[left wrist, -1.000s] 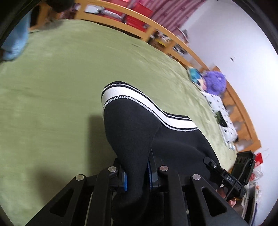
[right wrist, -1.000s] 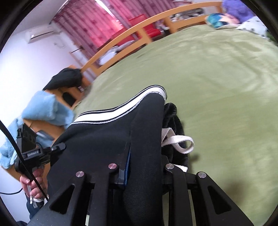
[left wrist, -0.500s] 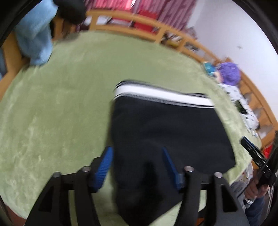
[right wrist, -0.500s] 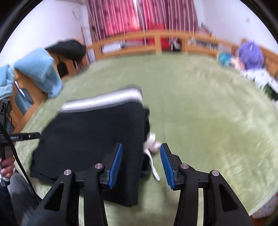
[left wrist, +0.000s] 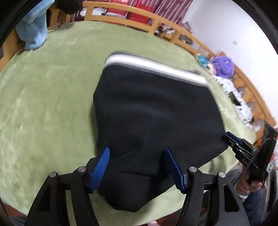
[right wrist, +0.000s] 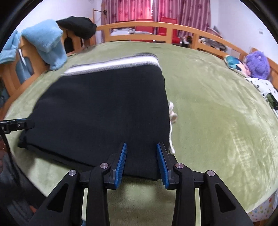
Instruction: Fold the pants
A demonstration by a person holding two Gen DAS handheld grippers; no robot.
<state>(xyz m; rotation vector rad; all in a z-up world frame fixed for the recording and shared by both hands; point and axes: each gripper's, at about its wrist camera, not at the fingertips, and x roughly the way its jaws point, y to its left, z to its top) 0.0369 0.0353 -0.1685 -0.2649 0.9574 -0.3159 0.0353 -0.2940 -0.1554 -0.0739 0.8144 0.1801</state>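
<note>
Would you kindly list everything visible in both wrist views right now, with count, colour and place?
pants: one, black with a white band, folded flat on the blanket
drawstring: one, white, poking out at the pants' right edge
blanket: one, green, covering the bed
bed rail: one, wooden, around the bed
towel: one, light blue, draped over the rail
plush toy: one, purple, far right
curtains: pink-red, behind the bed
left hand-held gripper: black, blue pads, open over the pants
right hand-held gripper: black, blue pads, open over the pants

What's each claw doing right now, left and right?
Left claw: open, jaws just widened off the black pants.
Right claw: open, jaws just narrowing, holding nothing; pants lie on the green blanket.
</note>
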